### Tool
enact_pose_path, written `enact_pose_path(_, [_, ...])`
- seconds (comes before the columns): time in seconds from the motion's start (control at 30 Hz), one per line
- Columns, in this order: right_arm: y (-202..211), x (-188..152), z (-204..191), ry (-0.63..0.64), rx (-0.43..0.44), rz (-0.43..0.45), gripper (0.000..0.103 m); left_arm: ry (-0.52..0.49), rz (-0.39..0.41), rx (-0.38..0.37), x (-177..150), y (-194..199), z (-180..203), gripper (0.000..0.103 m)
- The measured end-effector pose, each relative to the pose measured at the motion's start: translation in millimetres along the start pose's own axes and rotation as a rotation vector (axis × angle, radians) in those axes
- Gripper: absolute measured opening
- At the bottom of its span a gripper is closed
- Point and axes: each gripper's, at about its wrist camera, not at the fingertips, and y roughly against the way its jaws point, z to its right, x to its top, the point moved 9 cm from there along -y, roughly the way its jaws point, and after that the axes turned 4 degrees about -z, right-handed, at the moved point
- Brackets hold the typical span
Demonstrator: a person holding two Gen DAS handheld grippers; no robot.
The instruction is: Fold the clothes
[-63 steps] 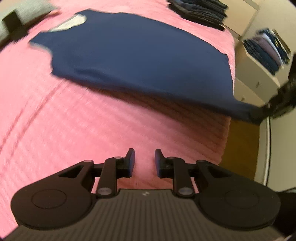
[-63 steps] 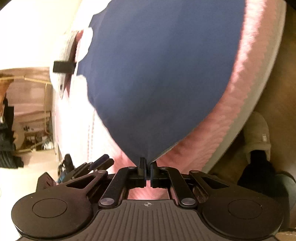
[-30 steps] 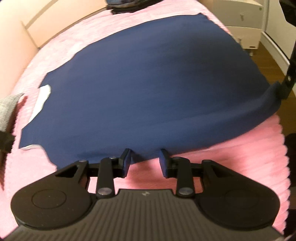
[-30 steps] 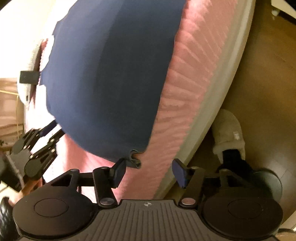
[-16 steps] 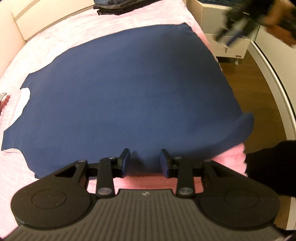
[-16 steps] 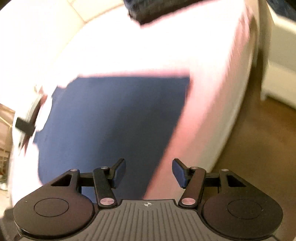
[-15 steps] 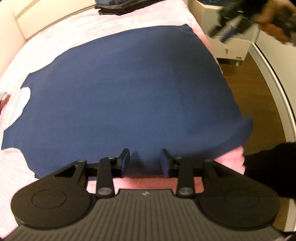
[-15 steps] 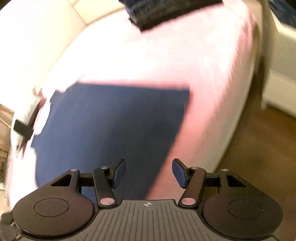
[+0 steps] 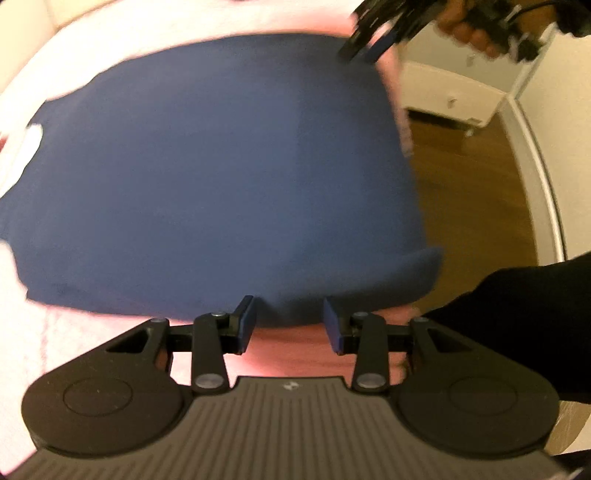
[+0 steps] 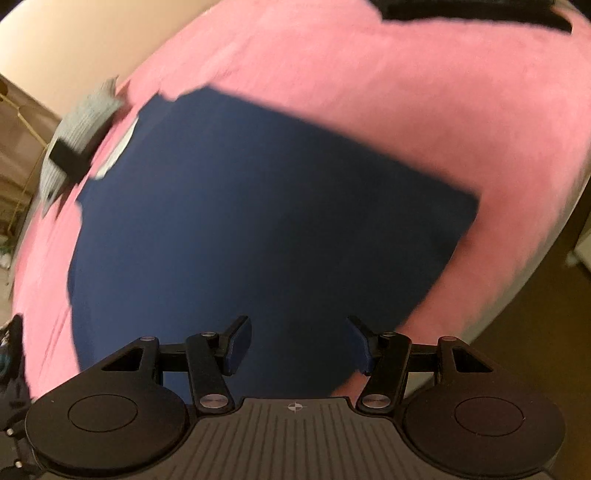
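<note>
A navy blue shirt (image 9: 207, 177) lies spread flat on the pink bed (image 9: 295, 343), its white neck label at the far left. It also shows in the right wrist view (image 10: 258, 229). My left gripper (image 9: 288, 321) is open and empty, just above the shirt's near hem. My right gripper (image 10: 297, 341) is open and empty, hovering over the shirt's hem side; it also shows blurred at the top right of the left wrist view (image 9: 373, 40).
A grey folded garment (image 10: 79, 129) lies beyond the shirt's collar. A dark stack of clothes (image 10: 476, 13) sits at the bed's far end. Wooden floor (image 9: 476, 206) and a white cabinet (image 9: 450, 96) lie beside the bed.
The right gripper let go of the shirt's corner and swung up over the bed. The shirt settled flat. The left gripper moved closer to the near hem.
</note>
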Motion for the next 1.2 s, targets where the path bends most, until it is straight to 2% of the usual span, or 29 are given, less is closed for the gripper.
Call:
enact_pose_path(0.07, [-2.1, -23.3, -4.1, -0.008, 0.002, -0.03, 0.059, 0.005, 0.013, -0.05, 3.7, -6.1, 14.6, 0.035])
enact_pose_path(0.13, [0.4, -43.2, -8.2, -0.013, -0.003, -0.053, 0.059, 0.03, -0.059, -0.102, -5.1, -23.4, 23.5, 0.035])
enact_pose_path(0.2, [5.4, -61.6, -12.5, -0.015, -0.013, -0.071, 0.059, 0.034, -0.144, -0.101, -24.9, -34.0, 27.0, 0.032])
enact_pose_path(0.33, [12.3, -98.1, -34.9, -0.03, 0.013, -0.118, 0.059, 0.076, -0.145, -0.094, -57.5, -14.3, 26.0, 0.033])
enact_pose_path(0.43, [9.1, -134.2, -68.3, -0.023, 0.12, -0.187, 0.059, 0.073, -0.128, -0.077, -71.5, -3.8, 27.0, 0.034])
enact_pose_path(0.57, [-5.6, -185.8, -114.2, 0.064, 0.238, -0.246, 0.059, 0.057, -0.061, -0.038, -72.3, 4.0, 16.8, 0.035])
enact_pose_path(0.63, [-12.3, -197.5, -118.5, 0.028, 0.272, -0.211, 0.059, 0.049, -0.043, -0.022, -75.4, 7.5, 10.9, 0.036])
enact_pose_path(0.73, [-15.7, -200.4, -109.8, -0.11, 0.328, -0.111, 0.058, 0.031, -0.027, -0.001, -83.2, 12.6, 3.0, 0.037])
enact_pose_path(0.93, [12.0, -199.6, -90.5, -0.183, 0.308, 0.105, 0.058, -0.029, -0.034, 0.024, -108.4, 23.4, -2.7, 0.037])
enact_pose_path(1.03, [19.8, -204.6, -86.7, -0.211, 0.359, 0.132, 0.058, -0.045, -0.032, 0.032, -117.9, 25.3, -6.5, 0.038])
enact_pose_path(1.13, [5.2, -218.1, -100.6, -0.19, 0.448, 0.048, 0.059, -0.056, -0.022, 0.041, -119.5, 25.7, -9.0, 0.038])
enact_pose_path(1.17, [1.5, -220.6, -102.9, -0.18, 0.46, 0.034, 0.059, -0.06, -0.017, 0.045, -117.8, 26.7, -10.2, 0.038])
enact_pose_path(1.2, [0.0, -218.9, -100.4, -0.166, 0.435, 0.051, 0.059, -0.064, -0.011, 0.049, -116.2, 27.7, -11.5, 0.039])
